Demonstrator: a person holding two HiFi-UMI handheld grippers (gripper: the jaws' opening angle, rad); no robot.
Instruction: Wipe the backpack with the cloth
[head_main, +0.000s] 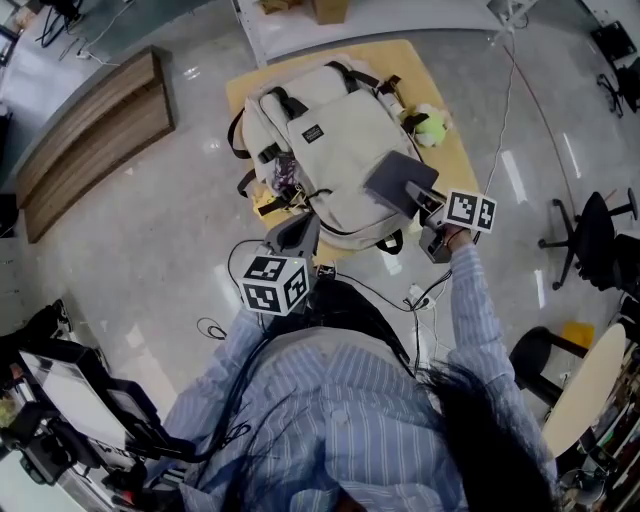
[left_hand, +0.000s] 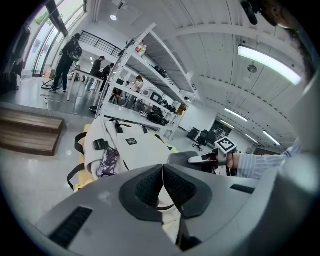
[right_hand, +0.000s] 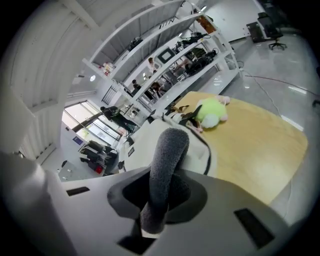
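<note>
Two grippers: left gripper (head_main: 303, 226) and right gripper (head_main: 418, 196), both at the near end of the backpack (head_main: 330, 140), which lies flat on the table (head_main: 452, 158).
Right gripper state: clenched on the grey cloth (head_main: 398, 176). The pads pinch one end and the rest arches out ahead of the tips.
Left gripper state: pads pressed together with nothing between them. Tips point at the backpack's near edge, just left of the right gripper. Contact with the fabric cannot be told.
Cloth position: spread ahead of the right gripper over the backpack's near right corner. It looks laid on the fabric, but contact is not certain.
Step in hand (judged): start of a wiping stroke across the front panel.
How to do it well: lower the right gripper so the cloth's flat face, not its folded edge, meets the fabric. Push away from the tips in long overlapping passes toward the far end. Keep pressure light, since the bag looks soft and would likely ripple.
Left gripper's job: press down on the near edge to brace the bag against the push.
Watch: straps (head_main: 238, 135) out to the left gripper's side could snag the cloth. A green plush toy (head_main: 430, 126) sits beyond the right gripper, just beside the bag, so stop strokes short of it.
Grip check: only a short end is pinched, and drag may pull it free.
</note>
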